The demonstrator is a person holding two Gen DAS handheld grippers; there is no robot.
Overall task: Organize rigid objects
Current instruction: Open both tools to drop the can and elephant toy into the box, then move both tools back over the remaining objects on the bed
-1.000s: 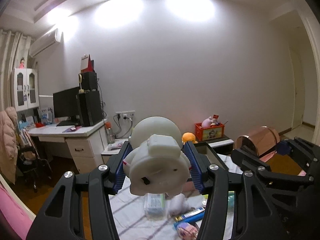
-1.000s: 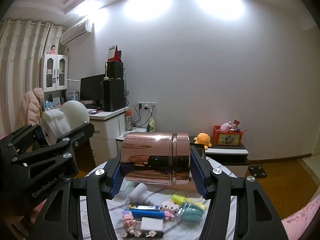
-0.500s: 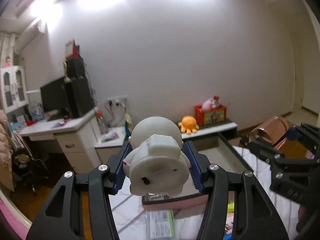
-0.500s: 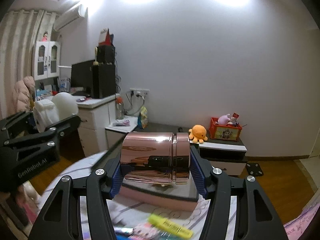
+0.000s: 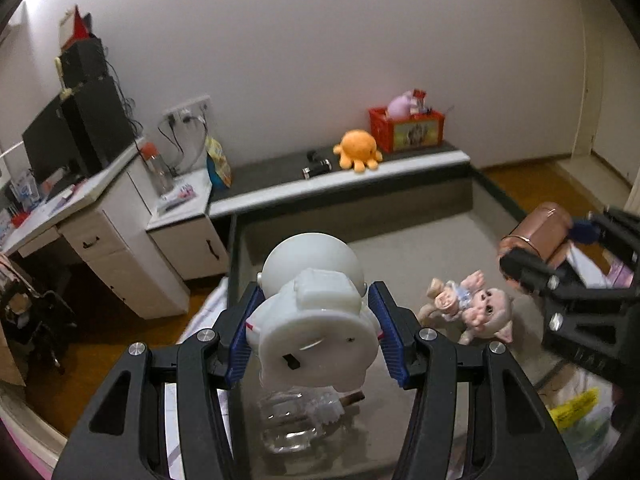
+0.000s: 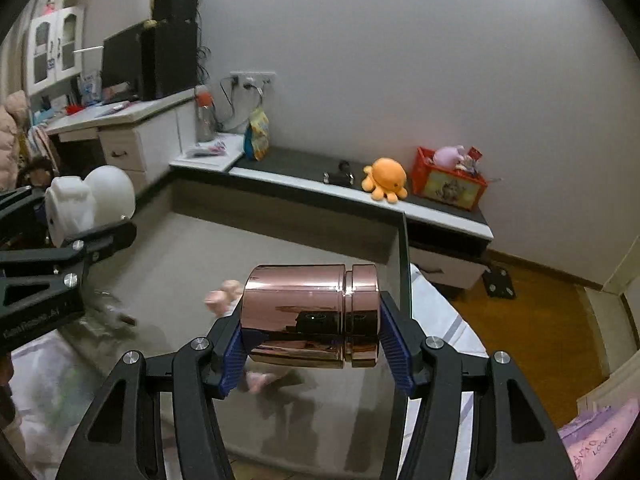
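White figurine clamped base-toward-us in our left gripper, above the grey bin | copper canister pinched sideways in our right gripper, over same bin | below we see 1 pink doll, 1 clear glass piece

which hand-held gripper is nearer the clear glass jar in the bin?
Left. The left hand-held gripper, shut on the white figurine, hangs right above the clear glass jar. The right hand-held gripper, holding the copper canister, is off to the side, over the pink doll.
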